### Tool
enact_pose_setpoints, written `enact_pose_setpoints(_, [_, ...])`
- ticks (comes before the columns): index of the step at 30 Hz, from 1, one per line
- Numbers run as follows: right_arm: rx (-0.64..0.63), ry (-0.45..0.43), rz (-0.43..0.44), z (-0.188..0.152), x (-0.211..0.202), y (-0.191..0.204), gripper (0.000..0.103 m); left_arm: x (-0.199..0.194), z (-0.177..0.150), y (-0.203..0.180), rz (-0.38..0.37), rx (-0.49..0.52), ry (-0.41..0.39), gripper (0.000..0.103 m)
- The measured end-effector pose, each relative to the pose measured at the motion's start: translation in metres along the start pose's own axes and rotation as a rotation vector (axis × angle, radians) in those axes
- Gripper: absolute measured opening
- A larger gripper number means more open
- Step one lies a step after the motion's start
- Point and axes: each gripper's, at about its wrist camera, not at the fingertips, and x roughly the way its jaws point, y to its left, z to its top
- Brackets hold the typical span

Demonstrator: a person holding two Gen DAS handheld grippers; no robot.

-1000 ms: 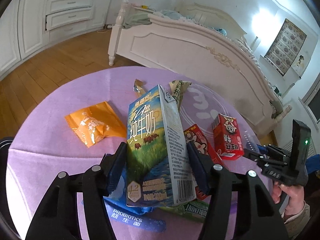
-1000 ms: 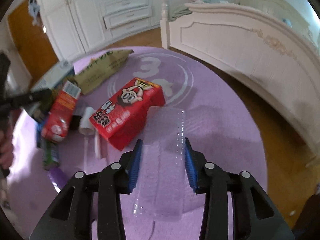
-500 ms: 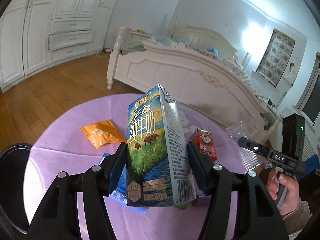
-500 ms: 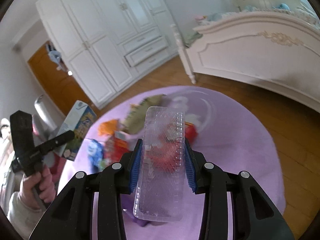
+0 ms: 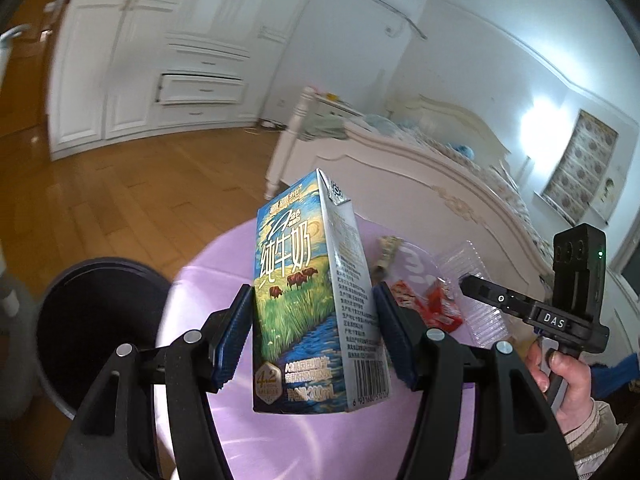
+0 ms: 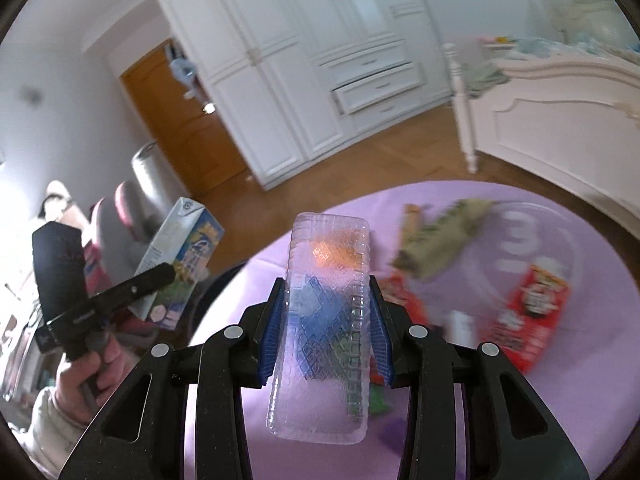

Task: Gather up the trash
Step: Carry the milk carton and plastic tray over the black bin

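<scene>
Between blue finger pads (image 5: 231, 344), the milk carton (image 5: 308, 300) shows green grass, brown cows, blue stream. Clear tray (image 6: 324, 320) has diamond embossing; lilac tablecloth (image 5: 192, 312) beyond.

I see a round table (image 6: 560, 420) covered in a lilac cloth with a pale numeral 3 printed on it. Lying directly on the cloth are a red drink carton (image 6: 532, 320) near the right side, a crumpled olive-green wrapper (image 6: 444, 244) toward the far edge, and a second red packet (image 6: 400, 296) between them, partly hidden and blurred. The table stands on a wooden floor (image 5: 132, 184), and a dark round bin (image 5: 96, 328) sits on that floor just beside the table's left edge.
</scene>
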Motion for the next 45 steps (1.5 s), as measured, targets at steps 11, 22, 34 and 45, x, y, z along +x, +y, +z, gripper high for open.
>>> enact_pose_setpoints(11, [-0.078,0.091,0.132,0.016,0.075,0.078,0.039,-0.04,-0.019,0.066,0.097,-0.14,-0.052,0.06])
enact_pose_setpoints(22, [-0.076,0.208,0.204,0.027,0.165,0.141,0.039,-0.055,-0.037,0.124,0.13,-0.258,-0.079,0.06])
enact_pose_setpoints(34, [-0.081,0.317,0.214,0.024,0.261,0.188,0.039,-0.056,-0.05,0.167,0.153,-0.337,-0.086,0.06])
enact_pose_setpoints(45, [-0.067,0.376,0.18,0.011,0.308,0.192,0.039,-0.044,-0.061,0.182,0.16,-0.383,-0.057,0.06])
